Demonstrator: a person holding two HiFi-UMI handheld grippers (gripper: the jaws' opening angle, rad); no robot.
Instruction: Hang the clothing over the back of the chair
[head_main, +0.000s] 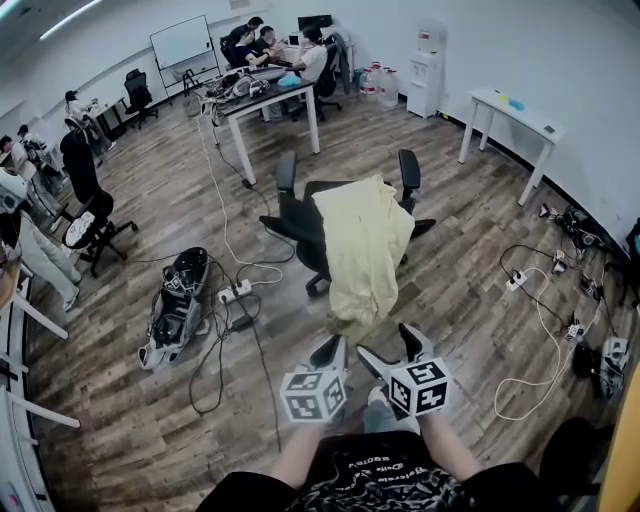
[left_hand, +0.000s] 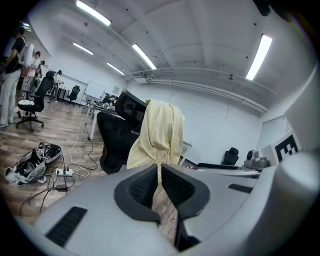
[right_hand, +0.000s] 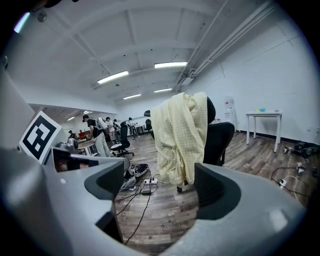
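- Head view: finds the clothing, a pale yellow garment, draped over the back of the black chair and falling down its rear side toward the floor; cannot tell whether the hem touches the boards.
- Judges the hanging as done: lies over the top of the backrest, free of both tools, with no part of it gripped.
- Places the left tool low by the person's body, well apart from the chair. Reads, in the left gripper view, jaws drawn almost together with only a thin slit between the pads and nothing gripped. Takes the yellow seen through that slit for the distant garment.
- Places the right tool just beside the left one, also well apart from the chair. Reads, in the right gripper view, jaws wide apart and empty, with only floor and the draped chair beyond them.
- Judges little left to do: perhaps a straightening, as the cloth looks bunched at the top and hangs unevenly.
- Writing: sees square black-and-white patterns on the marker cubes, no words. Notes print on the person's dark shirt, too distorted to read. Notes a faint mark on a floor board in the right gripper view, too faint to read. Finds no brand or label on garment or chair.
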